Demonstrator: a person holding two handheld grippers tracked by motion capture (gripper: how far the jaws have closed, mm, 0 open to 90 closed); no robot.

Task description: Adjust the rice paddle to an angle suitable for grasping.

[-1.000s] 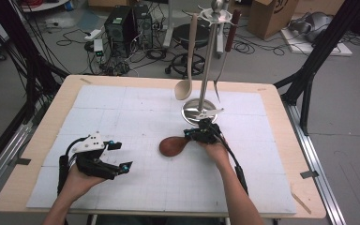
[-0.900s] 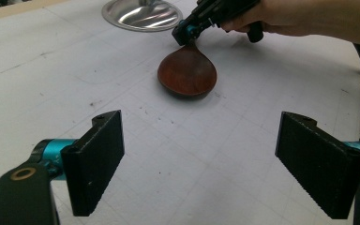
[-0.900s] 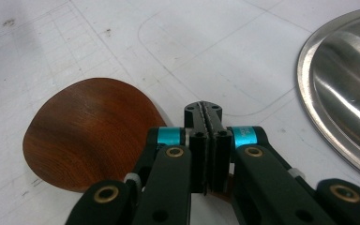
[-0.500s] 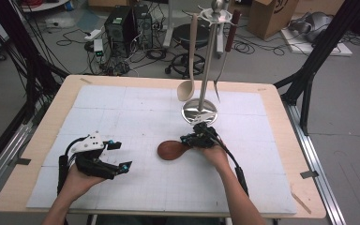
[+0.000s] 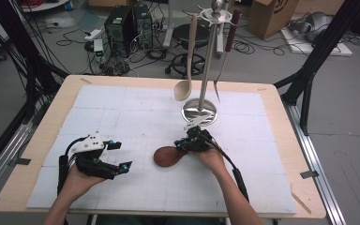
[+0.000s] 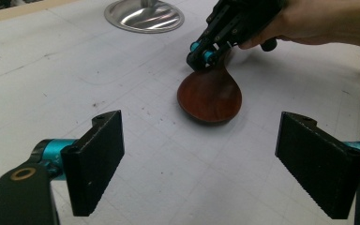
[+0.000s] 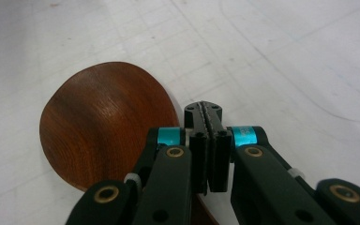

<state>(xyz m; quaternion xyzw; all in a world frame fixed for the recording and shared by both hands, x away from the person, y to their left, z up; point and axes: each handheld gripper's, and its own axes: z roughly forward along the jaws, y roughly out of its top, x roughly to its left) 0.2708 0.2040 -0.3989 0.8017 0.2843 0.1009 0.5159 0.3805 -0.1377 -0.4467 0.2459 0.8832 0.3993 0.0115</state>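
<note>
Unmarked wooden spoon (image 5: 167, 156) beside closed right claw (image 5: 182, 144)

Each hand-held gripper is black: the left hand-held gripper (image 5: 113, 154) carries a grey three-cornered plate on top, and the right hand-held gripper (image 5: 180, 145) trails a black cable along the forearm. Both have flat rectangular black pads (image 6: 98, 157), turquoise collars behind them, and brass-ringed screws on the linkage arms. The forearms are bare, no sleeves showing
</note>
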